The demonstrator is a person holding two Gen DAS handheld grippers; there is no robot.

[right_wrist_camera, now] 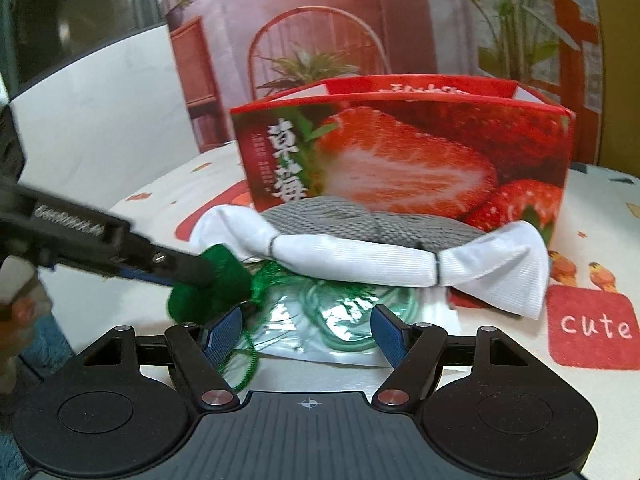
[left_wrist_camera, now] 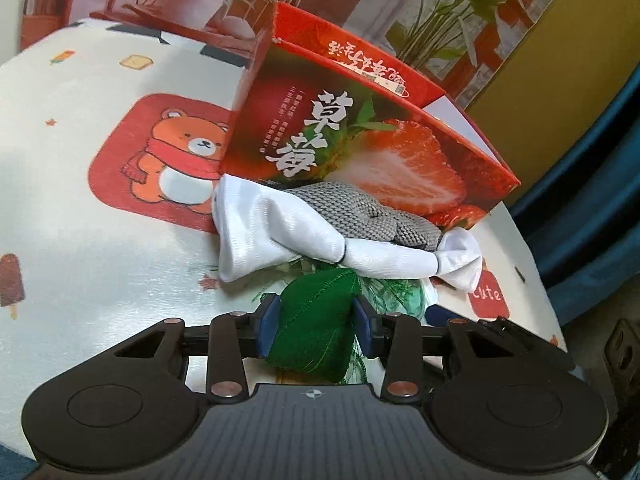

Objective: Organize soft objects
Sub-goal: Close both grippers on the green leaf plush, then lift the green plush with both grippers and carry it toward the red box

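Strawberry box [left_wrist_camera: 360, 136] stands on your cartoon-print tablecloth [left_wrist_camera: 80, 208], its picture side toward you. Directly before the box lies a grey knitted piece [left_wrist_camera: 360, 212], and touching its front a white cloth roll [left_wrist_camera: 320, 240] tied at two spots. Nearer you than the box, your left gripper [left_wrist_camera: 316, 320] clamps a green leaf-shaped cushion [left_wrist_camera: 316, 320] between its blue pads. Your right gripper [right_wrist_camera: 308, 332] hangs unclenched over a clear bag of green cord [right_wrist_camera: 340, 320], pads touching nothing.
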